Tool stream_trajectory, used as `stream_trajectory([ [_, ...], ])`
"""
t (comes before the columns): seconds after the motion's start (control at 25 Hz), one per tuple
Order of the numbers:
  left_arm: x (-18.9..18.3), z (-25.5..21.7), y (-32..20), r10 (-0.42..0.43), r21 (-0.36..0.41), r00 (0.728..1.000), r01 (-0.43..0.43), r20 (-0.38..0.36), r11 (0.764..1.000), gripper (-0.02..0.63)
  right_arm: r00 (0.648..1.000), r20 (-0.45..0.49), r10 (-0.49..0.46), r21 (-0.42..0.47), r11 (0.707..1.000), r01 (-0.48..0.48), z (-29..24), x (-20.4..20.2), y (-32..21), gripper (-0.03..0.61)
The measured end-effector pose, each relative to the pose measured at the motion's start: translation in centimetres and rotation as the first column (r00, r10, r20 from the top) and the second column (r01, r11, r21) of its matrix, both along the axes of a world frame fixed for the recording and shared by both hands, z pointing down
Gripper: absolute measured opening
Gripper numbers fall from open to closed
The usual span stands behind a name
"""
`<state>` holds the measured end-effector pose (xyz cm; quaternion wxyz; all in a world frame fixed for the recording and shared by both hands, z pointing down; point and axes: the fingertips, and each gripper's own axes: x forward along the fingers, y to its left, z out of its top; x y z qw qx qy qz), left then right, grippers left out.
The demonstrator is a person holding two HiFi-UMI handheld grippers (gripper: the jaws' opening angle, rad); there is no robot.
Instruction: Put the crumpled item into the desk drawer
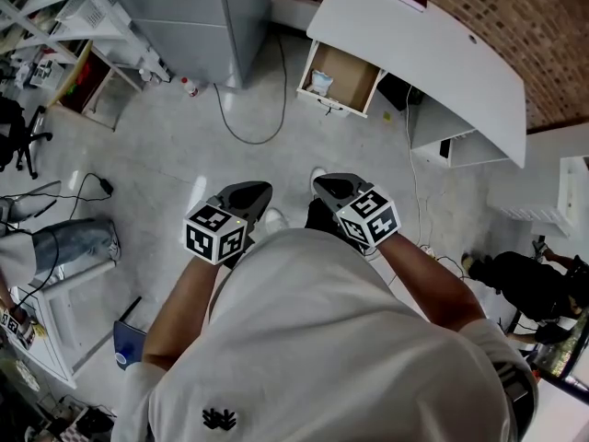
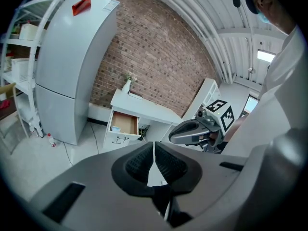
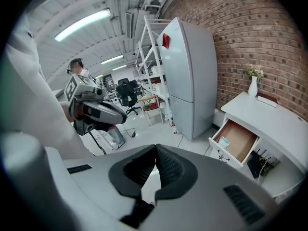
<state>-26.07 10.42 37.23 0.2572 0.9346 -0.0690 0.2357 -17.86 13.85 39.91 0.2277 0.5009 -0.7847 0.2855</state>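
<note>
A tall grey refrigerator (image 1: 198, 17) fills the upper left of the head view and a curved white desk (image 1: 433, 53) sweeps across the upper right, its brown-lined drawer (image 1: 354, 79) pulled open at upper centre. The placing looks done; if the drawer is to be shut, a square, unhurried push on its front would serve best. Lower centre, the left gripper (image 1: 248, 193) and right gripper (image 1: 331, 188) are each clenched on nothing. The small pale crumpled item (image 1: 320, 82) lies in the drawer's left corner, well apart from both.
</note>
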Motion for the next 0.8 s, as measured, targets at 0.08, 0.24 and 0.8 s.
stream_trajectory([
  [0.08, -0.1, 0.0, 0.0, -0.002, 0.000, 1.000, 0.002, 0.000, 1.000, 0.031, 1.000, -0.001, -0.003, 0.002, 1.000, 0.003, 0.0, -0.3, 0.1, 0.028],
  [0.24, -0.4, 0.1, 0.2, 0.001, 0.000, 1.000, -0.001, 0.000, 1.000, 0.031, 1.000, -0.005, -0.011, 0.008, 1.000, 0.011, -0.3, -0.8, 0.3, 0.029],
  [0.8, -1.1, 0.8, 0.2, 0.004, -0.014, 1.000, -0.004, 0.014, 1.000, 0.031, 0.999, -0.027, -0.035, 0.013, 0.999, 0.035, -0.3, -2.1, 0.3, 0.028],
])
